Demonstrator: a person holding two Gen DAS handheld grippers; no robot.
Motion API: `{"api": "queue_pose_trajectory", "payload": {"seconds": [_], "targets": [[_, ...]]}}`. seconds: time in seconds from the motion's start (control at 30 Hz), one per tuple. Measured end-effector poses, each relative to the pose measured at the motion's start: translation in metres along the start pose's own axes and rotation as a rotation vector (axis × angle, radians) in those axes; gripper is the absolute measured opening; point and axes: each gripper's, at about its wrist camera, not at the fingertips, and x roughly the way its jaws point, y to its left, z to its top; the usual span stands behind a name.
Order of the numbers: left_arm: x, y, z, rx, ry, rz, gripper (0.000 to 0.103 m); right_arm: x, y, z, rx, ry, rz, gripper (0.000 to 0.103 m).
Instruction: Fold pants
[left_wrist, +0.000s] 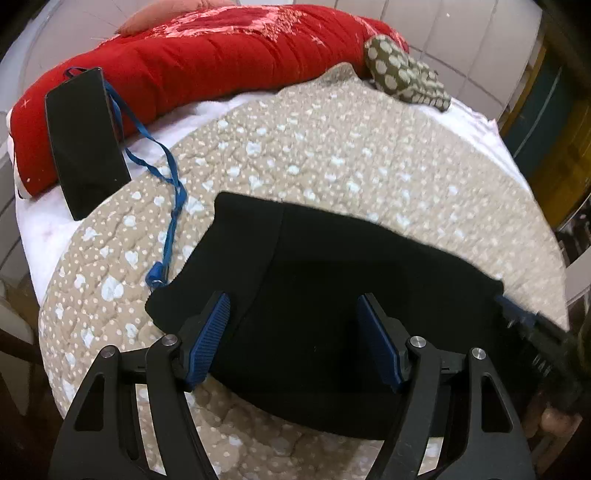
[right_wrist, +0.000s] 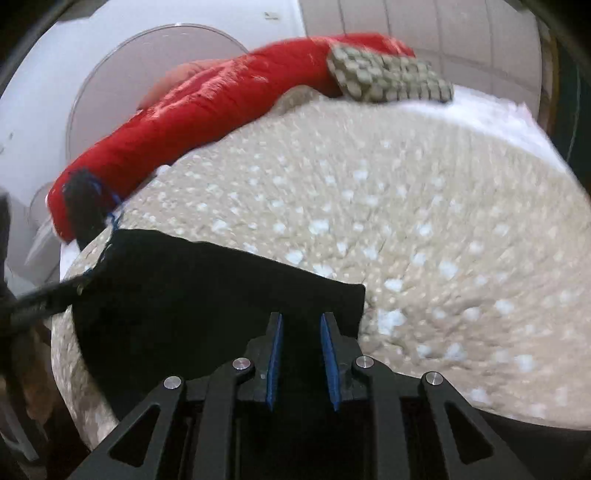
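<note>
The black pants (left_wrist: 332, 277) lie folded into a flat block on the beige dotted bedspread (left_wrist: 332, 147). My left gripper (left_wrist: 293, 297) hovers over their left half, jaws wide open, nothing between the blue pads (left_wrist: 210, 336). In the right wrist view, the pants (right_wrist: 184, 295) fill the lower left. My right gripper (right_wrist: 301, 315) sits over their right end near the corner, its jaws a narrow gap apart. The dark cloth shows in that gap, and the pads do not pinch it. This view is blurred. The right gripper's tip (left_wrist: 524, 321) shows at the pants' right edge.
A black phone (left_wrist: 86, 144) on a blue lanyard (left_wrist: 166, 206) lies left of the pants, the strap's end touching their corner. A red quilt (left_wrist: 203, 62) and an olive spotted cushion (left_wrist: 402, 74) line the far side. The bed edge drops off at the right.
</note>
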Motion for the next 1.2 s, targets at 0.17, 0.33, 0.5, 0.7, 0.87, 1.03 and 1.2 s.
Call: {"api": "queue_pose_trajectory", "payload": {"seconds": [0.17, 0.33, 0.5, 0.7, 0.87, 1.03, 1.2], "targets": [[0.002, -0.003, -0.002, 0.029, -0.014, 0.034, 0.072, -0.018, 0.004, 0.001, -0.007, -0.021, -0.004, 0.019], [-0.005, -0.009, -0.005, 0.03, -0.038, 0.059, 0.072, -0.055, 0.009, -0.023, -0.027, -0.053, 0.03, 0.02], [-0.016, -0.021, -0.008, 0.043, -0.056, 0.049, 0.072, -0.072, -0.005, -0.056, -0.037, -0.038, -0.033, 0.02], [-0.027, -0.052, -0.017, 0.1, -0.078, 0.027, 0.072, -0.089, -0.031, -0.075, 0.043, -0.046, -0.108, 0.02], [-0.024, -0.074, -0.025, 0.147, -0.071, 0.01, 0.072, -0.097, -0.043, -0.086, 0.057, -0.042, -0.144, 0.021], [-0.019, -0.086, -0.031, 0.178, -0.057, 0.001, 0.072, -0.098, -0.058, -0.095, 0.098, -0.036, -0.158, 0.021], [-0.014, -0.089, -0.033, 0.184, -0.042, 0.005, 0.072, -0.093, -0.064, -0.1, 0.109, -0.032, -0.153, 0.022]]}}
